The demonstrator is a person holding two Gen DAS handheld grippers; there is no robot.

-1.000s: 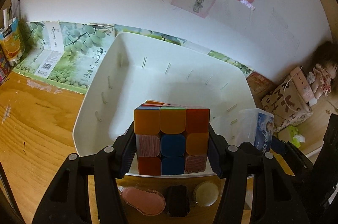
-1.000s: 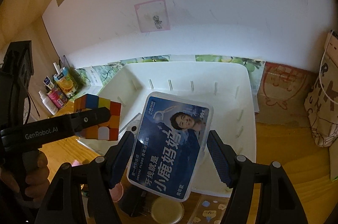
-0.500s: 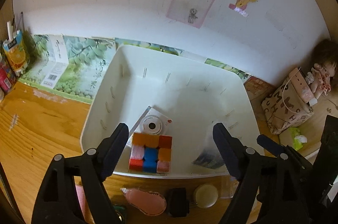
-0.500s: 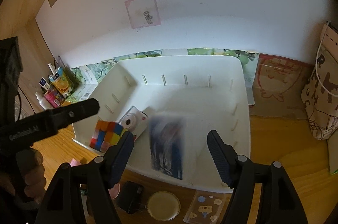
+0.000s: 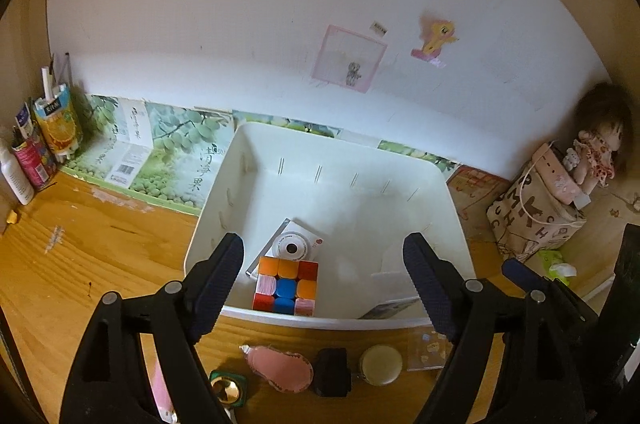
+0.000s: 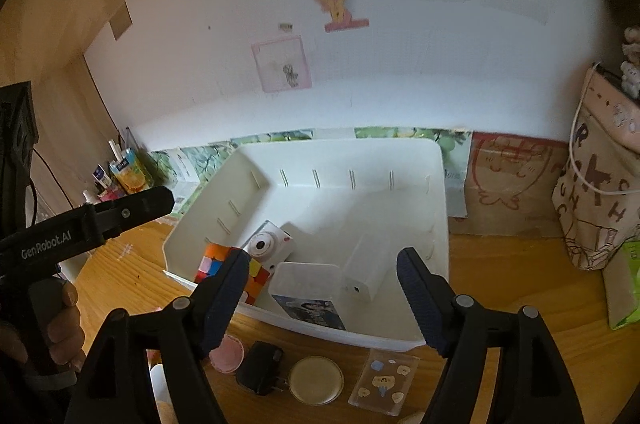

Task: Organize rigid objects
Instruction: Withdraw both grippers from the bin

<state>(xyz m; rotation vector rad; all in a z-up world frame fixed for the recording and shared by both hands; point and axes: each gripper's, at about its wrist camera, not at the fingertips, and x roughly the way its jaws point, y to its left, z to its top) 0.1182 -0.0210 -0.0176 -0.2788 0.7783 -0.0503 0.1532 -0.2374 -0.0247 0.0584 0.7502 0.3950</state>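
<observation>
Puzzle cube (image 5: pixel 286 285): a second ago clamped in the left gripper (image 5: pixel 324 278); now it lies in the white bin (image 5: pixel 452 212), below and between the spread fingers, just in front of the toy camera (image 5: pixel 294 246).
Left gripper: jaws went wide and hold nothing; it has pulled up and back from the bin.
Clear box (image 6: pixel 306 290): left the right gripper (image 6: pixel 322 298); it sits in the bin's near part, under that gripper.
Right gripper: jaws opening, nothing pressed between them, lifted away.

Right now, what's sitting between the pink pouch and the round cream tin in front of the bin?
A black charger plug lies between the pink pouch and cream tin, in the left wrist view.
</observation>
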